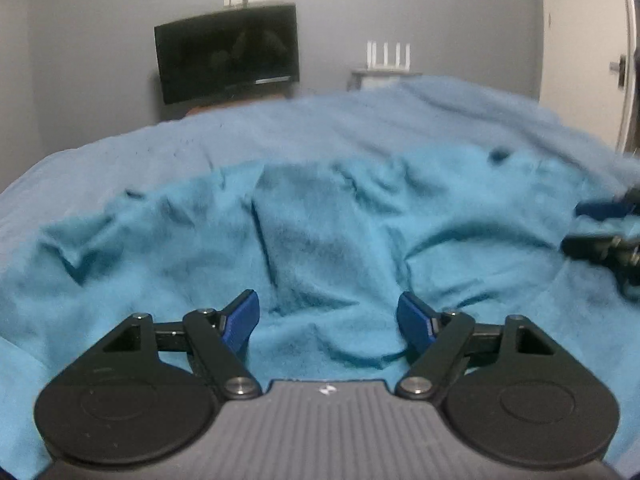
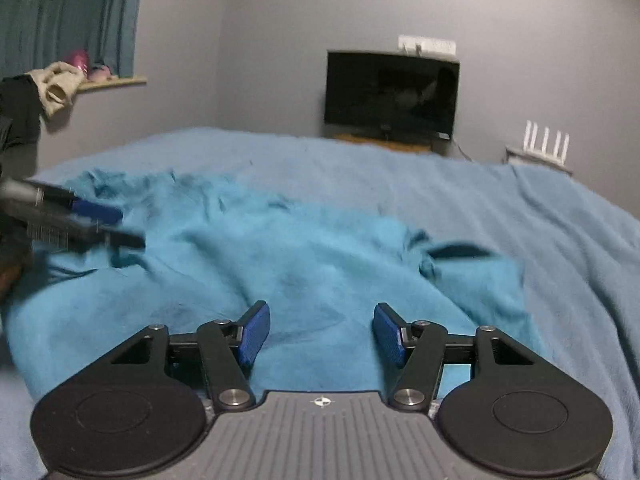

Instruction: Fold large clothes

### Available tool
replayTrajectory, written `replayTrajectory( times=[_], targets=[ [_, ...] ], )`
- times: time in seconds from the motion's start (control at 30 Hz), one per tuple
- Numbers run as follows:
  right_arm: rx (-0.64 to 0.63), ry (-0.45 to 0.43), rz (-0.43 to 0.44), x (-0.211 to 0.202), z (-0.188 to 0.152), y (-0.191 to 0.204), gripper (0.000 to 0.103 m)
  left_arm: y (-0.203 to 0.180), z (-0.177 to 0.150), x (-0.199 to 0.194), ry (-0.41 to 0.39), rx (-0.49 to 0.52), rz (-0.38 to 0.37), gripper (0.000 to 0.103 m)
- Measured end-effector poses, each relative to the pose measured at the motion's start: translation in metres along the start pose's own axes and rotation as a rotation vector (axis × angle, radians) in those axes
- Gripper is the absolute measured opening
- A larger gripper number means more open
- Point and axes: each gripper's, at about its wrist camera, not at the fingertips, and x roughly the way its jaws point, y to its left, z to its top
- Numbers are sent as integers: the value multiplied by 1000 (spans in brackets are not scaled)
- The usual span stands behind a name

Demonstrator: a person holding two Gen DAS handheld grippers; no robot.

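A large turquoise garment [image 1: 320, 240] lies wrinkled and spread out on a bed with a paler blue cover [image 1: 280, 132]. My left gripper [image 1: 327, 320] hovers just above the cloth, its blue pads wide apart with only fabric below them, nothing pinched. The right gripper [image 2: 321, 330] stands the same way over the garment [image 2: 280, 264], jaws open and empty. Each gripper shows in the other's view: the right gripper's fingers [image 1: 600, 210] at the far right edge, the left gripper's fingers [image 2: 96, 214] at the far left edge. A dark neckline fold [image 2: 460, 250] lies right of centre.
A dark television [image 2: 390, 94] stands against the grey wall behind the bed, with a white router [image 2: 546, 144] to its right. A window sill [image 2: 108, 80] with clothes and a teal curtain [image 2: 68, 12] is at the left. A white door [image 1: 584, 40] is at the right.
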Motion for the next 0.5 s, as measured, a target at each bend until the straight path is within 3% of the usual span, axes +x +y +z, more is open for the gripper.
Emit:
replayTrajectory(
  times=[0.07, 0.17, 0.37, 0.5],
  targets=[
    [27, 49, -20, 13, -6, -7, 78, 5, -8, 12, 40, -37, -6, 82],
    [80, 77, -21, 28, -20, -18, 84, 14, -14, 20, 63, -63, -24, 85],
    [65, 56, -36, 41, -26, -16, 87, 3, -17, 18, 74, -38, 13, 88],
    [63, 46, -53, 24, -32, -11, 89, 5, -25, -2, 104, -55, 81, 91]
  ],
)
